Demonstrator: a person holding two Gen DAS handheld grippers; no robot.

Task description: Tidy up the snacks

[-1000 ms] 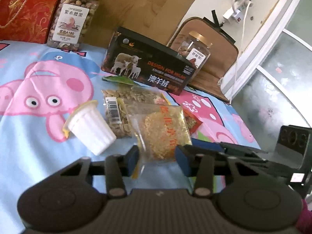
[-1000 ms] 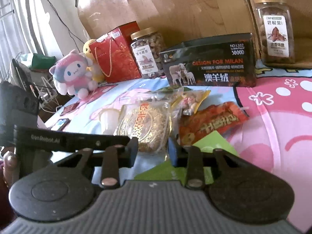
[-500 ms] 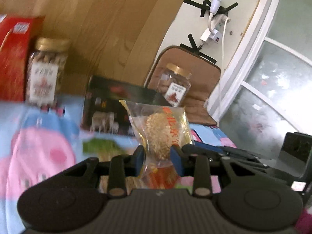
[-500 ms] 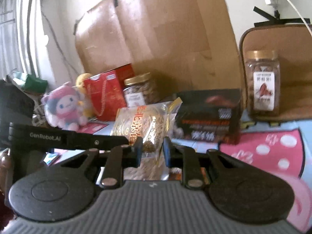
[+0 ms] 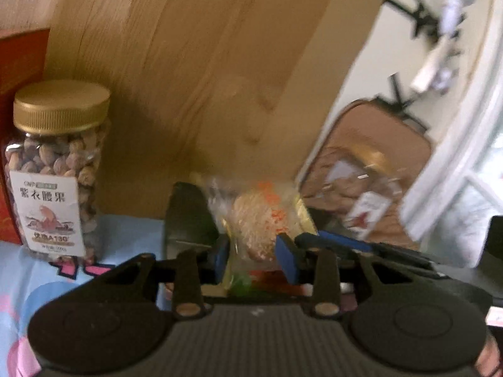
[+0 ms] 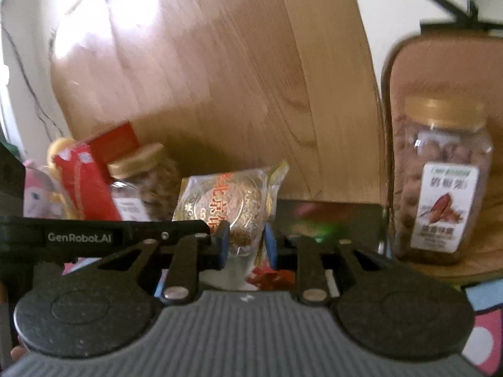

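Observation:
A clear-wrapped round pastry packet (image 5: 261,223) with orange lettering stands upright between both grippers, lifted above the table. My left gripper (image 5: 255,259) is shut on its lower part. My right gripper (image 6: 245,246) is shut on the same packet (image 6: 229,201) from the other side. Red and green snack packets (image 6: 272,278) show low between the right fingers. The dark sheep-print box (image 6: 327,220) lies behind the packet; in the left wrist view only its corner (image 5: 187,216) shows.
A gold-lidded nut jar (image 5: 55,169) stands left by a red gift bag (image 5: 15,72). Another nut jar (image 6: 441,182) stands right on a brown pad (image 6: 446,69). A wooden board (image 6: 235,78) leans behind. A plush toy (image 6: 37,194) sits far left.
Both grippers closed on the pastry packet where it lay on the cloth and raised it together. The views tilted up toward the wooden board and moved closer to the box and jars.

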